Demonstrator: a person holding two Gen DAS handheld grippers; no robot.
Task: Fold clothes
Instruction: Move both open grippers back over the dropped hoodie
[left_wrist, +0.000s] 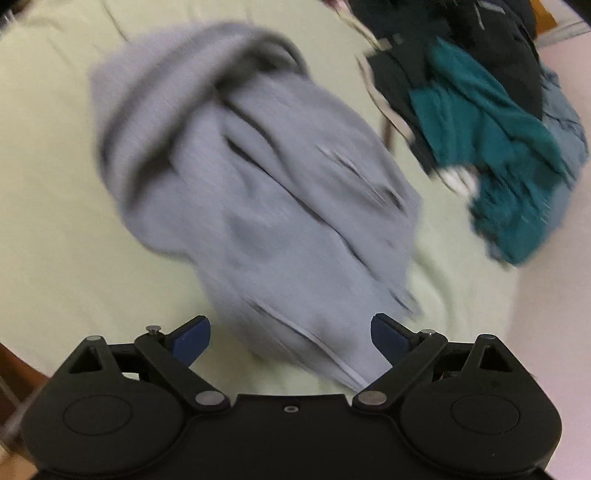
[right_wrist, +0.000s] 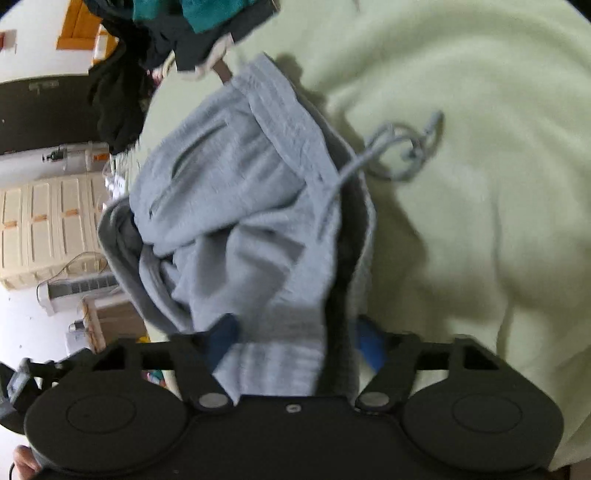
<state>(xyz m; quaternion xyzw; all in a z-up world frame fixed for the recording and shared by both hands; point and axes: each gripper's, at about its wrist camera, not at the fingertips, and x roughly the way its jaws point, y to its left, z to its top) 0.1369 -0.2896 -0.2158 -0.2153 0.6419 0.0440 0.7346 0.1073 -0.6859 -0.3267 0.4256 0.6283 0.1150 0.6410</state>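
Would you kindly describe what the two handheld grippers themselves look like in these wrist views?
Both match. The left gripper has a matte black body with two round raised discs, angled black link arms on silver pivot pins, triangular cut-outs near the outer corners and a small screw at centre. Its jaws carry dark blue pads. The right gripper shows the same black frame, silver pins and blue pads. No cables or sleeves are visible.

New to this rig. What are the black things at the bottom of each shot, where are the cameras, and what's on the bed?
No robot: a person holds a two-finger gripper in each hand, with a fisheye camera on each looking along its fingers. The left-wrist view shows the left gripper open above grey sweatpants, gripping nothing. In the right-wrist view the right gripper is shut on the sweatpants' waistband; the drawstring trails onto the pale green bedcover. A pile of dark and teal clothes waits beside.
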